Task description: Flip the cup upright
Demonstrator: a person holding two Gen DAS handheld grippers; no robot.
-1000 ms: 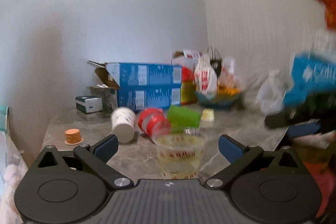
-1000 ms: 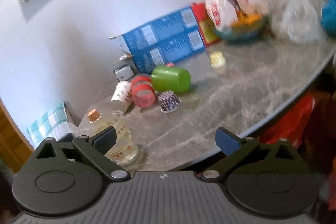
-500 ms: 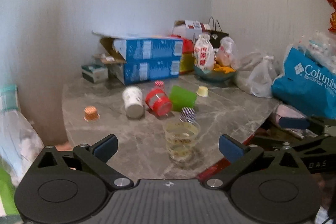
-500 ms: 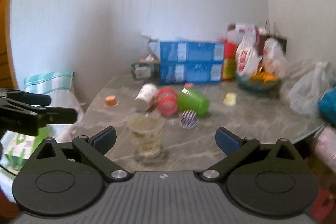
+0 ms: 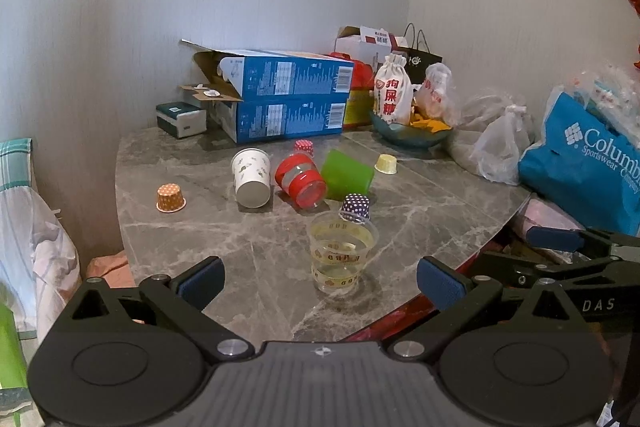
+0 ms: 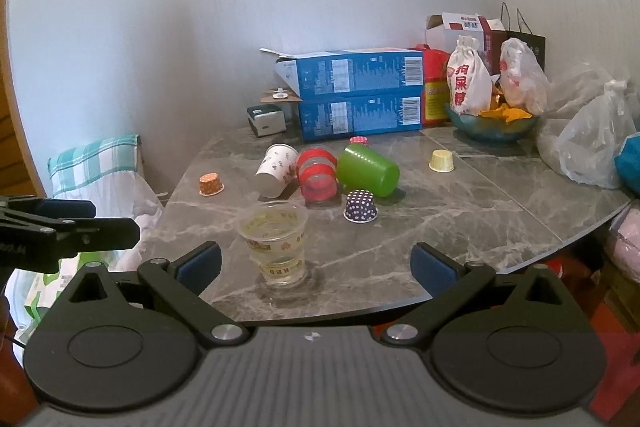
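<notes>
A clear plastic cup point(image 5: 343, 255) stands upright near the front edge of the grey marble table point(image 5: 200, 227); it also shows in the right wrist view point(image 6: 276, 241). Behind it a white paper cup point(image 5: 251, 177), a red cup point(image 5: 301, 179) and a green cup point(image 5: 346, 173) lie on their sides; they show too as the white cup point(image 6: 276, 171), red cup point(image 6: 318, 173) and green cup point(image 6: 367, 169). My left gripper point(image 5: 320, 281) is open and empty, short of the clear cup. My right gripper point(image 6: 316, 265) is open and empty, just in front of the table edge.
Small cupcake liners sit around: orange point(image 5: 170, 198), dotted navy point(image 6: 361, 206), yellow point(image 6: 442, 161). Two stacked blue boxes point(image 5: 286, 95), a bowl with bags point(image 5: 410, 135), plastic bags point(image 5: 500, 151) and a blue Columbia bag point(image 5: 588, 163) crowd the back and right. A chair with cloth point(image 6: 100, 171) stands left.
Both grippers have pulled back from the table, so the cups look farther away. The clear cup has stayed upright in place. Both grippers have stayed open.
</notes>
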